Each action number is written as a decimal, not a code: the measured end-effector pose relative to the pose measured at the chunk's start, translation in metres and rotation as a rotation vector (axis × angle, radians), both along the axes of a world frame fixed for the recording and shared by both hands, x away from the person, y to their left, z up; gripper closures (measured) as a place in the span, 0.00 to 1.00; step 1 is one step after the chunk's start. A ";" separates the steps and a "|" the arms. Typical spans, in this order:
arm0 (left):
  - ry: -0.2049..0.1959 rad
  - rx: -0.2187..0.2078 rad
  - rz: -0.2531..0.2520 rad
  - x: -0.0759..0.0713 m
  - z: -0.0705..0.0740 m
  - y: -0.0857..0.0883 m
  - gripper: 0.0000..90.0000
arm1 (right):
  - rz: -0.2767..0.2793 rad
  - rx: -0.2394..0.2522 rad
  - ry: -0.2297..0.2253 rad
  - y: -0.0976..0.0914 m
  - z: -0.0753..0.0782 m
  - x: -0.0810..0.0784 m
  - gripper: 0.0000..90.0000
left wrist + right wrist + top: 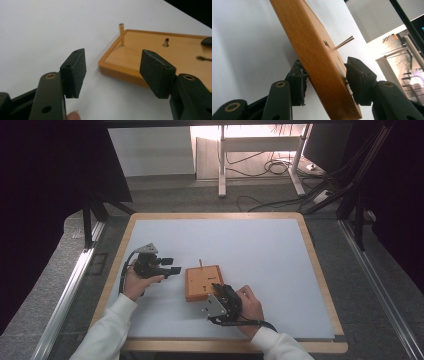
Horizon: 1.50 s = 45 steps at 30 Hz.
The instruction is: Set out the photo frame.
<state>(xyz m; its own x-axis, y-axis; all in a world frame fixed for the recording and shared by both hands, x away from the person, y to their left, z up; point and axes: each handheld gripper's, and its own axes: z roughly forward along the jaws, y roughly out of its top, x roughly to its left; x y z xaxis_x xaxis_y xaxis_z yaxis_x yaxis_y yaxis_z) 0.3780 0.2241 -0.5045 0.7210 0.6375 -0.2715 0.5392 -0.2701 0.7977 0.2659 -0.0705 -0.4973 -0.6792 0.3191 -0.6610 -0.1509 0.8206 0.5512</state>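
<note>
On the white table top (260, 250), between our two grippers, we see a flat wooden board (204, 283), roughly square, honey-orange, with rounded corners and a low raised rim around a paler, sunken face. From the left gripper view that face carries a keyhole-shaped slot (166, 42), and a thin brass-coloured peg (121, 34) stands upright near one corner, just inside the rim. In the high view the same peg (200, 264) rises at the board's far edge.

To the left of the board, our left gripper (170, 265) is held in the left hand (136, 282), its jaws pointing toward the board and a little apart from it. Its jaws are spread wide with nothing between them; the black pads (77, 72) touch neither board nor peg. The board's near corner and the peg lie ahead of the gap, just beyond the fingertips.

To the right, our right gripper (218, 289) sits at the board's near right corner, held by the right hand (250, 307). In the right gripper view the board's edge (322, 67) runs through the gap, with one pad underneath it and the other on its upper face. Both pads press on the wood, so we are pinching the board by its rim, and in that view the clamped edge looks raised slightly off the table.
</note>
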 end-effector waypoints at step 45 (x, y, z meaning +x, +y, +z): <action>0.057 0.048 -0.001 -0.001 -0.027 0.004 0.41 | 0.030 -0.150 -0.082 0.016 0.021 0.009 0.75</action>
